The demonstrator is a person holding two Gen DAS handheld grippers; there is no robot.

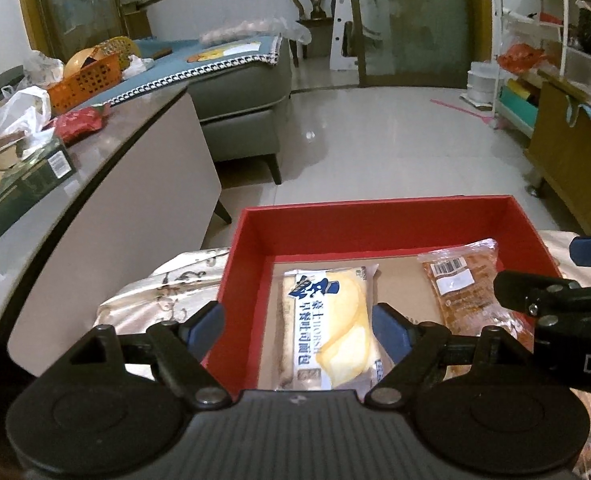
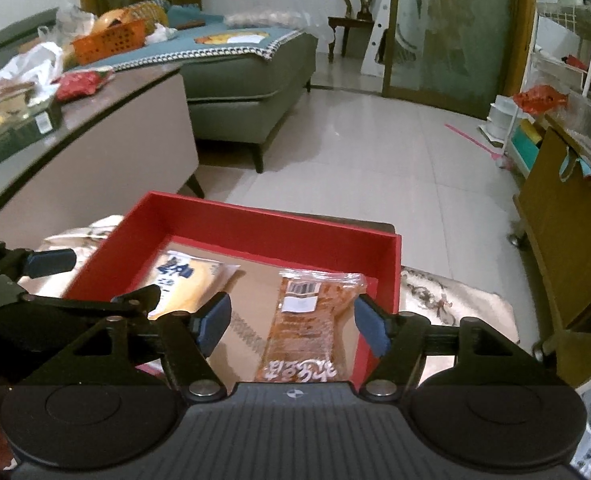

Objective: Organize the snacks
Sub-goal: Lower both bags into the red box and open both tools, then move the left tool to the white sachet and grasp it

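Starting at the far left, a long tabletop carries an orange basket, white plastic bags, a red packet and a dark green box. Beyond it stands a grey sofa with a blue cover. Nearer the cameras, a red box sits on a patterned cream cloth, its cardboard bottom showing between two snacks. On the left of the box lies a white-and-yellow bread pack, flat on the bottom. The left tool hangs above it with its blue pads apart on either side of the pack, not pressing it. On the right of the box lies a clear pack of brown pastry with a barcode label, also flat. The right tool stands above it, jaws spread, pads clear of the wrapper. Further right are a brown cabinet and a white wire rack.
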